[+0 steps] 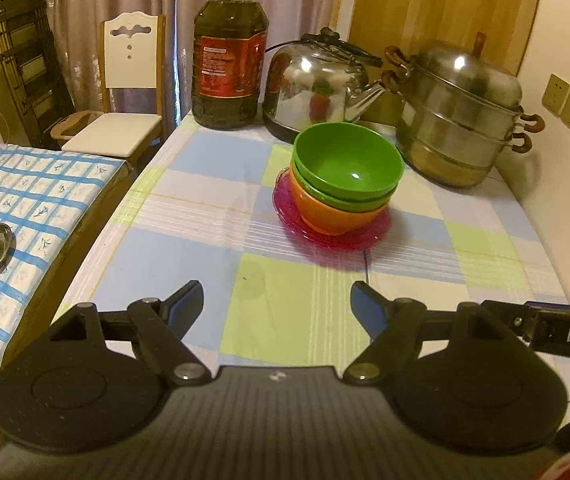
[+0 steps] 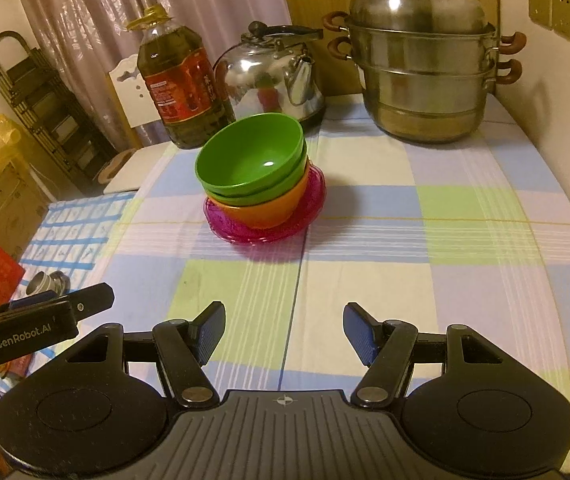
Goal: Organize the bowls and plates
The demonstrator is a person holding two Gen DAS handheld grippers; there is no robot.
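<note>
Stacked glossy plastic bowls (image 1: 345, 176), two green over orange, sit on a translucent pink plate (image 1: 331, 236) mid-table (image 1: 189, 240). Left claw (image 1: 277, 306) and right claw (image 2: 284, 330) both released, empty, well short. Stacking looks finished; next, likely withdrawal.

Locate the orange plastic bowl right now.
The orange plastic bowl sits mid-table on the pink translucent plate, under two nested green bowls, in front of the steel kettle; both grippers are well short of it.
</note>
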